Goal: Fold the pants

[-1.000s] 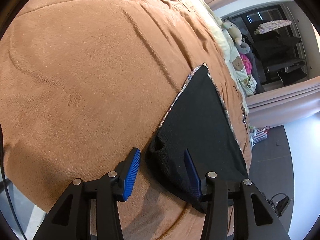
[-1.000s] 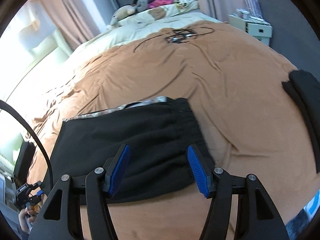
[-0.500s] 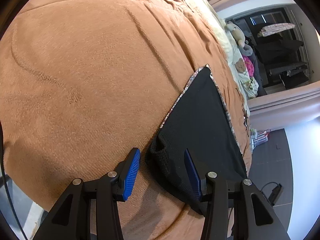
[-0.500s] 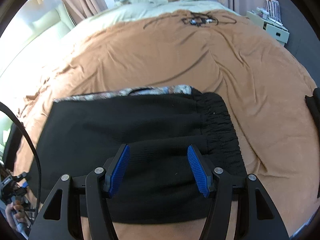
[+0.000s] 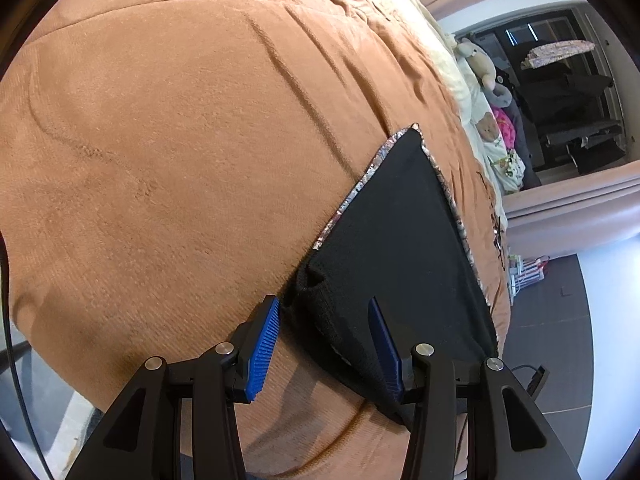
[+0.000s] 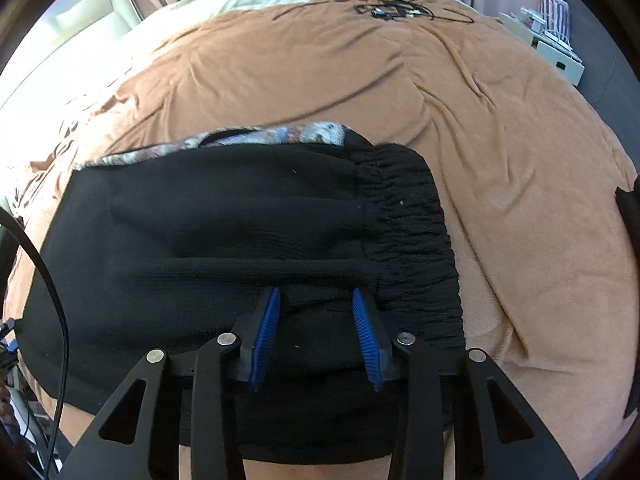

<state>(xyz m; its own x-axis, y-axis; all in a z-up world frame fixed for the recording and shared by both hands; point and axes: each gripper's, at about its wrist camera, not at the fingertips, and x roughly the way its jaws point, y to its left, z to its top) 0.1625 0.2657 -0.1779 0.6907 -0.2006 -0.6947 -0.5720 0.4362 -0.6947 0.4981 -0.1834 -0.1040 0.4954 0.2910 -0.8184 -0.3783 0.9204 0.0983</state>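
Observation:
Black pants (image 6: 224, 240) lie folded on a brown blanket (image 6: 480, 152), with the gathered elastic waistband (image 6: 412, 240) at the right and a patterned cloth edge (image 6: 280, 136) showing under the far side. My right gripper (image 6: 316, 320) hovers low over the near part of the pants beside the waistband, jaws partly closed with nothing between them. In the left wrist view the pants (image 5: 400, 240) run away from me. My left gripper (image 5: 324, 332) is open, straddling the near cuff corner of the pants, with the right finger over the black cloth.
The brown blanket (image 5: 160, 140) covers the bed. Cables (image 6: 396, 10) lie at the far end of the bed. Cream pillows and soft toys (image 5: 480, 68) sit beyond. A white bedside unit (image 6: 556, 48) stands at the right. Another dark cloth (image 6: 628, 216) lies at the right edge.
My right gripper moved forward and down over the pants toward the waistband, and its jaws narrowed. My left gripper stayed open at the cuff corner with little movement.

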